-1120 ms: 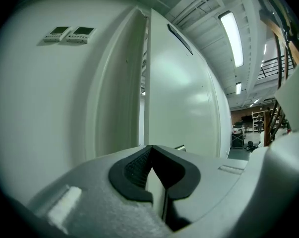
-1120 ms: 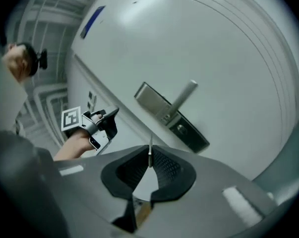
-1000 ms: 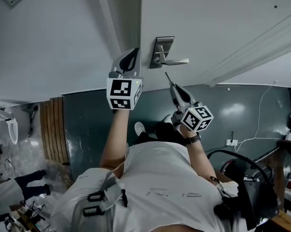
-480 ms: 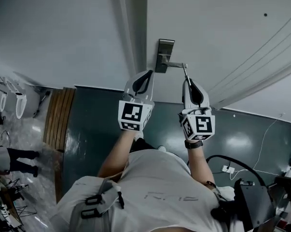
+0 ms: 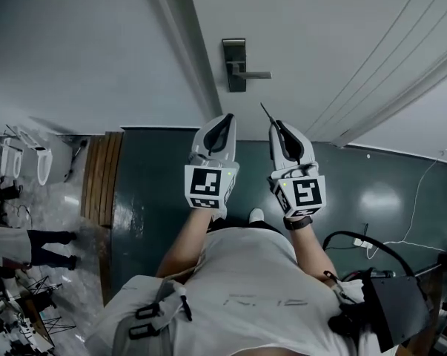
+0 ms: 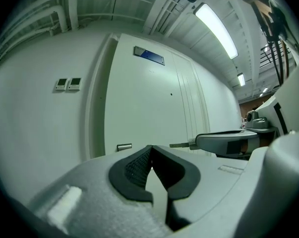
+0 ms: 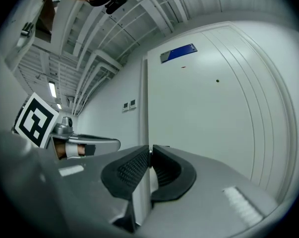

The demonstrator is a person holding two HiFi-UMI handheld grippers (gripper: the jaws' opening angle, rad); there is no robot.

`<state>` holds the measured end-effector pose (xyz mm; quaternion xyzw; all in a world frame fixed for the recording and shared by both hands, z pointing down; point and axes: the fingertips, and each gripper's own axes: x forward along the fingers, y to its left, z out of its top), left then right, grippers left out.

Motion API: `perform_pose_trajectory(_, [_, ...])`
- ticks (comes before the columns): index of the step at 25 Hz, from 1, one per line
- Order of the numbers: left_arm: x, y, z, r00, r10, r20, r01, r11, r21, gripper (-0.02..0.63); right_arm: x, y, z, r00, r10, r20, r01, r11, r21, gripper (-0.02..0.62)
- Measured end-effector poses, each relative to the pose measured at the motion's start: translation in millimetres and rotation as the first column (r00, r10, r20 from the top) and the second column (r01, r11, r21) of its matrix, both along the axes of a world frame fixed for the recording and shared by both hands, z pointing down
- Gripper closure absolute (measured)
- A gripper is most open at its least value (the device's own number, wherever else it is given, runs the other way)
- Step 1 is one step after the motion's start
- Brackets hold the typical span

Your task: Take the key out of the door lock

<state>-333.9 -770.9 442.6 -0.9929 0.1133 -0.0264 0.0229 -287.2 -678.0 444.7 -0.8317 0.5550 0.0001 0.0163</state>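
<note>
head view: the right gripper (image 5: 276, 124) has its jaws pinched on the thin silver metal key (image 5: 265, 111). the blade sticks out past the fingertips toward the flat white door (image 5: 305, 28). the key is clear of the door lock (image 5: 235, 64), a dark rectangular metal plate carrying a level lever handle (image 5: 254, 74). bare door surface shows between the key tip and the plate.

change observed: half a second ago the key tip stood just beside the free end of the lever handle. it now lies well apart from the handle and the plate. both grippers have drawn back from the door together, and the right gripper has rolled (its marker cube now sits squarer to the viewer than a second ago).

right gripper view: the two dark ribbed pads close on a narrow bright edge at their tips, which is the key seen edge-on.

left gripper view: the left gripper (image 5: 224, 119) has its pads pressed together with nothing between them. the right gripper shows at the right edge with the key blade projecting level.

assessment: the key appears fully withdrawn, so the removal step looks complete. the remaining concern is retention, since a thin flat key held only at its head could pivot or slip if the pinch relaxes.
</note>
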Motion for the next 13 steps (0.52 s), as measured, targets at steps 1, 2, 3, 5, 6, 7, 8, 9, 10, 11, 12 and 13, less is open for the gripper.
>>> perform_pose_trajectory(1, [2.5,0.3,-6.3,1.000,0.010,-0.011,-0.010,1.000,0.014,0.604,1.6,0.0,-3.1,1.000,0.008,-0.006,-0.008,1.000,0.013,0.572])
perform_pose_trajectory(2, [5.4,-0.1,-13.1,1.000,0.020,-0.023,-0.020,0.999,0.029,0.604,4.0,-1.3,-6.7,1.000,0.015,-0.011,-0.015,1.000,0.026,0.572])
perform_pose_trajectory(3, [7.9,-0.6,-19.5,0.999,0.029,-0.032,-0.028,0.999,0.043,0.604,6.3,-3.7,-10.0,1.000,0.018,-0.012,-0.018,0.999,0.036,0.572])
perform_pose_trajectory(5, [8.9,-1.5,-28.0,0.998,0.041,-0.041,-0.039,0.997,0.060,0.604,6.9,-9.6,-15.0,1.000,0.012,-0.015,-0.012,0.999,0.045,0.572])
perform_pose_trajectory(6, [7.4,-2.0,-29.8,0.998,0.046,-0.042,-0.044,0.997,0.065,0.604,5.2,-12.5,-17.1,1.000,0.009,-0.021,-0.008,0.999,0.048,0.571])
perform_pose_trajectory(7, [5.5,-3.2,-30.2,0.998,0.051,-0.041,-0.048,0.997,0.066,0.604,3.4,-15.7,-19.1,1.000,0.010,-0.028,-0.008,0.999,0.050,0.571])
perform_pose_trajectory(8, [3.6,-5.7,-29.8,0.998,0.055,-0.040,-0.052,0.996,0.065,0.604,1.7,-19.2,-21.0,0.999,0.012,-0.034,-0.010,0.999,0.052,0.571])
perform_pose_trajectory(9, [1.6,-9.3,-29.1,0.998,0.056,-0.039,-0.054,0.997,0.061,0.604,-0.1,-23.2,-23.1,0.999,0.014,-0.039,-0.012,0.999,0.053,0.571])
perform_pose_trajectory(10, [-0.6,-13.6,-28.6,0.998,0.056,-0.041,-0.054,0.997,0.056,0.604,-2.4,-27.1,-25.3,0.999,0.015,-0.046,-0.013,0.998,0.054,0.571])
perform_pose_trajectory(11, [-2.8,-18.0,-28.6,0.998,0.055,-0.044,-0.053,0.997,0.050,0.604,-5.1,-30.9,-27.7,0.998,0.015,-0.053,-0.012,0.998,0.055,0.571])
perform_pose_trajectory(12, [-5.0,-22.4,-29.1,0.997,0.054,-0.048,-0.051,0.998,0.045,0.604,-7.7,-34.8,-30.3,0.998,0.016,-0.060,-0.012,0.998,0.056,0.571])
perform_pose_trajectory(13, [-7.2,-26.7,-29.8,0.997,0.052,-0.052,-0.050,0.998,0.040,0.604,-10.4,-38.6,-32.9,0.998,0.016,-0.066,-0.012,0.998,0.057,0.571])
